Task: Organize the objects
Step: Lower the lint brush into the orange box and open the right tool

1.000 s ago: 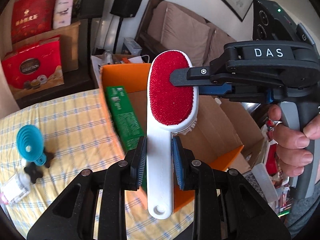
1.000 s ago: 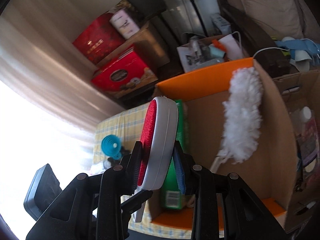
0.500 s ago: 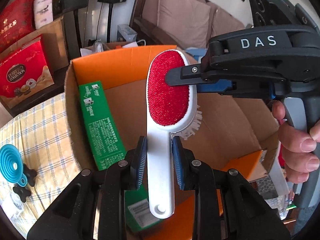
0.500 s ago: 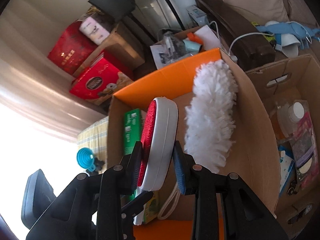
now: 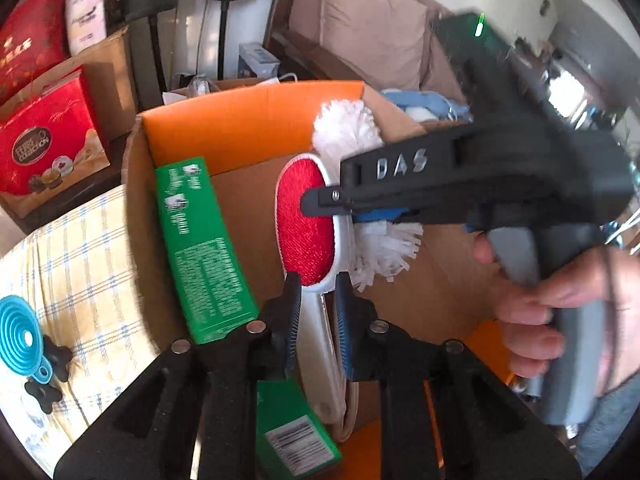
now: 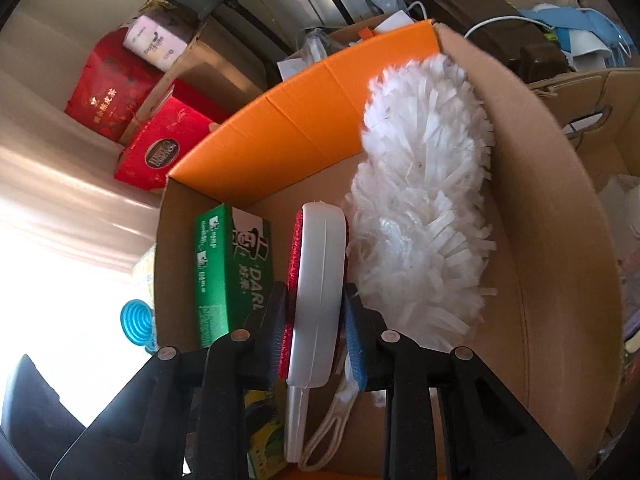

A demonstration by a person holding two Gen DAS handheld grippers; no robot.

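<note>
Both grippers have carried the lint brush point(image 5: 306, 220) down from above the cardboard box point(image 5: 240, 120) into its open mouth since a second ago, and the white duster point(image 6: 420, 216), then half hidden behind the brush head, now shows along the box's right wall. Inside the box the brush stands between the green carton point(image 5: 200, 248) on its left and the duster on its right, red pad facing the carton.

Left gripper point(image 5: 314, 320) has just been closing, its jaws set on either side of the white handle, though blur hides whether the pads truly press it. Right gripper point(image 6: 312, 328) has also narrowed a little and pinches the brush head across its thickness. In the left wrist view that gripper and the hand point(image 5: 560, 312) holding it are smeared by motion. The handle's lower end and the box floor are hidden behind the gripper bodies. Outside the box, a blue funnel point(image 5: 20, 340) lies on the checked tablecloth point(image 5: 72, 248).
</note>
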